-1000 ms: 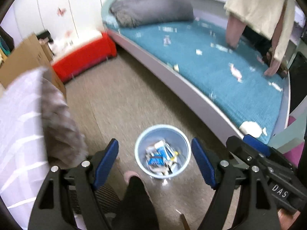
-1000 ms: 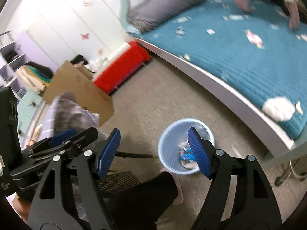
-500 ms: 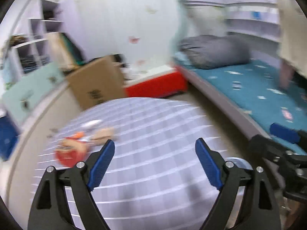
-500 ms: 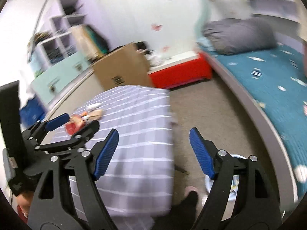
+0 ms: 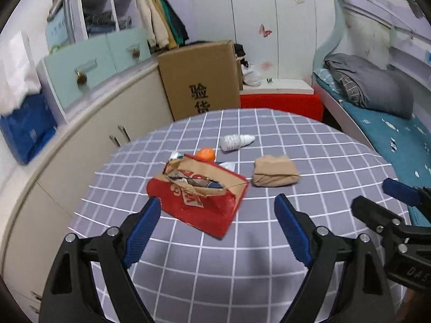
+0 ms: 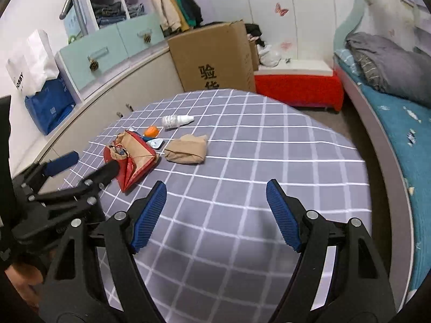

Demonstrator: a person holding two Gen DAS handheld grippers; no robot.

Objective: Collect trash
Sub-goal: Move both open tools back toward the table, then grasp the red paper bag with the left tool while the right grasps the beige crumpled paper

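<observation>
Trash lies on a table with a grey checked cloth [image 5: 309, 145]. A torn red and brown paper bag [image 5: 199, 196] lies nearest; it also shows in the right wrist view [image 6: 134, 158]. A crumpled brown paper bag [image 5: 274, 171] [image 6: 187, 149] lies to its right. Behind them are an orange lump [image 5: 205, 154] [image 6: 151, 131] and a small white bottle [image 5: 237, 141] [image 6: 176, 120] on its side. My left gripper [image 5: 218, 231] is open and empty, just short of the red bag. My right gripper [image 6: 215, 215] is open and empty over bare cloth, to the right of the left one [image 6: 80, 169].
A cardboard box [image 5: 200, 78] and a red bench [image 5: 280, 102] stand behind the table. White cabinets with pale green drawers [image 5: 89, 64] run along the left. A bed with a teal cover [image 5: 390, 132] and grey bedding is at the right.
Both grippers have swung up from the blue trash bin on the floor to the table top. The bin has left both views. Both stay open and empty.
</observation>
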